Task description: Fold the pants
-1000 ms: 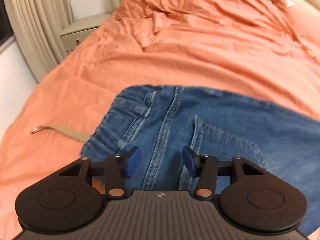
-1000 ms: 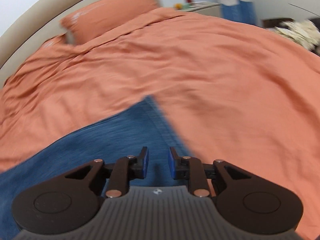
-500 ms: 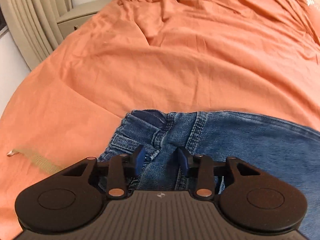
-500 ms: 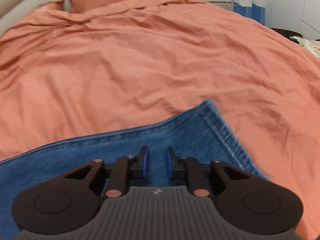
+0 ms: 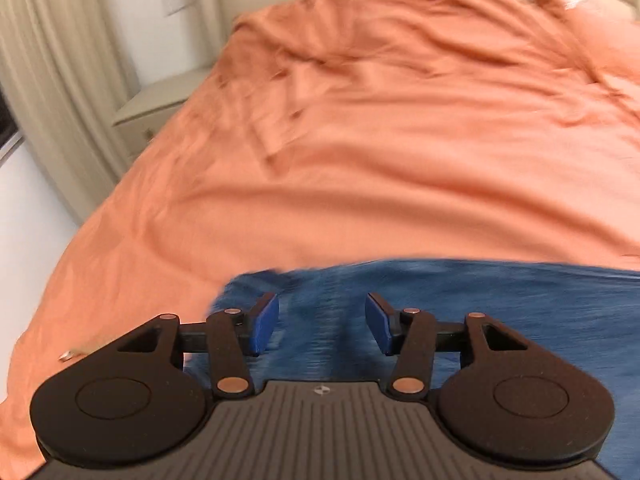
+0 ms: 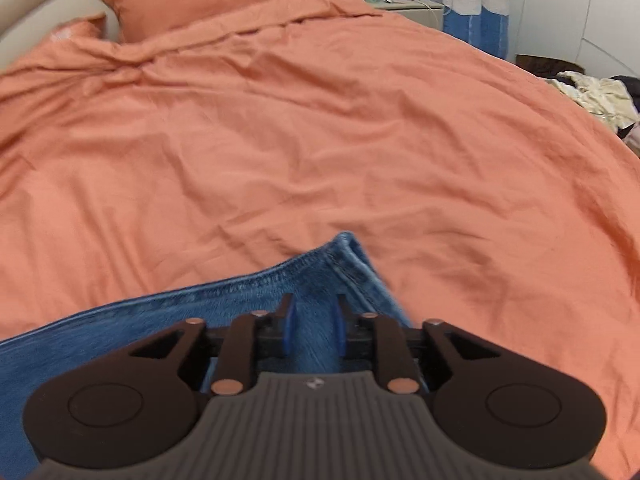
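Both grippers hover over the jeans (image 6: pixel 224 300) on the bed (image 6: pixel 280 140), left gripper (image 5: pixel 322 322) just reopened and empty, right gripper (image 6: pixel 312 328) narrowly parted after widening, denim between, grip unclear; next, pinch the hem at twelve o'clock.

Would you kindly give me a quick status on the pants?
Left gripper just reopened, empty, over jeans. Right gripper fingers narrow, denim between; grip unclear. Jeans flat on orange bedcover. Nothing in the way.
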A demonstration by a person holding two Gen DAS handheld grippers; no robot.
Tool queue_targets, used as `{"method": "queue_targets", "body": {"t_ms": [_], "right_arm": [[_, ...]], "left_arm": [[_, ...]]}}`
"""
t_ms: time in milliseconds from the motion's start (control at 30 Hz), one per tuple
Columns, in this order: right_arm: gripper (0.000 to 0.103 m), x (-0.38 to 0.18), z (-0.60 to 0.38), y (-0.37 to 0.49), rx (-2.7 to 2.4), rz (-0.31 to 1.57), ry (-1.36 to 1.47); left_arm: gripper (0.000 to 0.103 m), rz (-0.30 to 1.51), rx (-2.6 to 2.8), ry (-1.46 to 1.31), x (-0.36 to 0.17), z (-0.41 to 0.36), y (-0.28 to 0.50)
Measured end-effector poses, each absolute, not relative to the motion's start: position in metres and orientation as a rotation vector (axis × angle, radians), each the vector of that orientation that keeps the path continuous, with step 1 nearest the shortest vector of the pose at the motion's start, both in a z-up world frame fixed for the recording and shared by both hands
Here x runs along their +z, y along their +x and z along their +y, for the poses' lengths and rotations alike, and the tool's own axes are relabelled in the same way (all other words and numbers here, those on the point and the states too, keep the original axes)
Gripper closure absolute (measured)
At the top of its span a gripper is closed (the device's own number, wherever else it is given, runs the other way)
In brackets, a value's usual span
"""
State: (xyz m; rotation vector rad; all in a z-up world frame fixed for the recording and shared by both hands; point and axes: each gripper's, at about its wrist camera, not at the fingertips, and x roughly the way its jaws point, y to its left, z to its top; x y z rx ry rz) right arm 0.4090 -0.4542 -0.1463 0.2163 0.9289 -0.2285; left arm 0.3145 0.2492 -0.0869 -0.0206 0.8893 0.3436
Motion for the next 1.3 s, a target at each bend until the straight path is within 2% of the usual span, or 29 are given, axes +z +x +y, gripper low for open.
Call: {"method": "queue_targets", "body": {"t_ms": [133, 233, 400, 567, 633, 667, 700, 767, 867, 967, 1300], "right_arm": [[0.067, -0.128, -0.481, 0.360, -0.172, 0.887, 0.328], [0.059, -0.127, -0.508, 0.318, -0.150, 0.852, 0.520], [0.059, -0.157, -0.545, 0.260, -0.149, 0.821, 0.868], [0.058, -0.206, -0.558, 0.246, -0.145, 0.793, 1.087], [0.062, -0.219, -0.560, 0.249, -0.130, 0.756, 1.150], [0.069, -0.224, -0.562, 0.251, -0.131, 0.740, 1.160], [0.070, -0.227, -0.563, 0.256, -0.129, 0.731, 1.171], [0.084, -0.235, -0.566, 0.262, -0.130, 0.721, 1.202], [0.094, -0.235, -0.570, 0.267, -0.127, 0.713, 1.186], [0.096, -0.223, -0.563, 0.270, -0.121, 0.713, 1.065], [0.099, -0.230, -0.565, 0.271, -0.122, 0.715, 1.081]], "left_arm": [[0.044, 0.889, 0.149, -0.010, -0.068, 0.181, 0.318], [0.048, 0.892, -0.002, 0.036, -0.066, 0.115, 0.323], [0.051, 0.924, -0.199, 0.143, -0.090, 0.008, 0.339], [0.056, 0.951, -0.320, 0.179, -0.114, -0.072, 0.360], [0.058, 0.956, -0.347, 0.182, -0.121, -0.094, 0.369], [0.058, 0.954, -0.355, 0.184, -0.123, -0.102, 0.372], [0.060, 0.955, -0.366, 0.183, -0.125, -0.111, 0.376], [0.061, 0.960, -0.384, 0.186, -0.130, -0.127, 0.387], [0.067, 0.960, -0.378, 0.214, -0.142, -0.148, 0.407], [0.070, 0.976, -0.366, 0.229, -0.152, -0.159, 0.422], [0.072, 1.008, -0.337, 0.293, -0.176, -0.181, 0.451]]}}
